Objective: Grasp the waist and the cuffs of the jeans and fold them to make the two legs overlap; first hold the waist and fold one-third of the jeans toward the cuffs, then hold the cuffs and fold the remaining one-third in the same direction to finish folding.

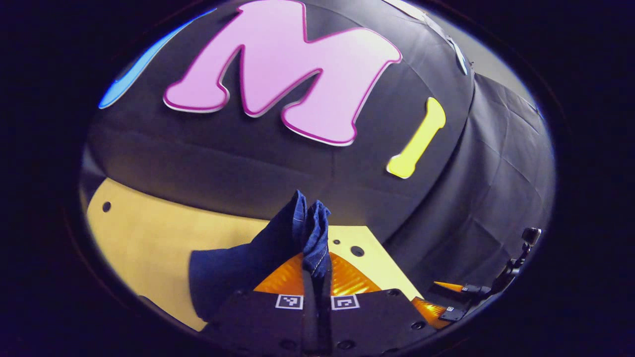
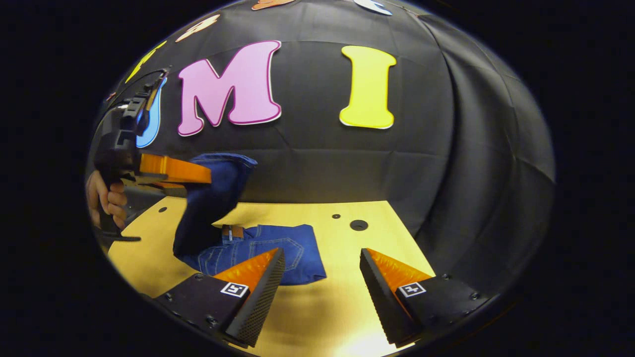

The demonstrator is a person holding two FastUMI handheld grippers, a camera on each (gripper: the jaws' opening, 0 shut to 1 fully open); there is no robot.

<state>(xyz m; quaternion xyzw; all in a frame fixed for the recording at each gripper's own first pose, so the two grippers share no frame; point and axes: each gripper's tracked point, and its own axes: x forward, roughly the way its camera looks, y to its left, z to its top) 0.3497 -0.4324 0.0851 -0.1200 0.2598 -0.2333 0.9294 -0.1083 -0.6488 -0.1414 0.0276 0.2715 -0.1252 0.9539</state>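
L tongs (image 1: pixel 316 277), left gripper view: fingers pressed together on a bunched fold of the jeans (image 1: pixel 278 248), denim sticking up past the tips toward 12 o'clock & draping down to 8 o'clock over the surface (image 1: pixel 149 238). Which part of the garment is pinched, cuffs or waist, can't tell from here. Each finger base carries a small square black/white marker tag; pattern only, no readable text. Surface is pale wood w/ a few round holes (image 1: pixel 357 251) near 2 o'clock of the tongs. At 4 o'clock, far off near the frame's lower right, the other tongs (image 1: pixel 449 297) show side-on w/ a camera on a stalk above them.

R tongs (image 2: pixel 322 267), right gripper view: fingers spread wide, nothing between them, hanging above the surface (image 2: pixel 347 307). Same square marker tags on each finger base, no legible writing. Jeans (image 2: pixel 258 250) lie flat on the surface at 11 o'clock of the gap, just behind the left-hand finger; a brown waistband patch (image 2: pixel 233 231) is visible but any print on it is too small to read. From that flat part one stretch of denim rises toward 10 o'clock, lifted off the surface & pinched in the L tongs (image 2: pixel 198 176), held by a hand (image 2: pixel 106 198) at 9 o'clock. Two holes (image 2: pixel 358 225) in the surface at 12 o'clock of the gap.
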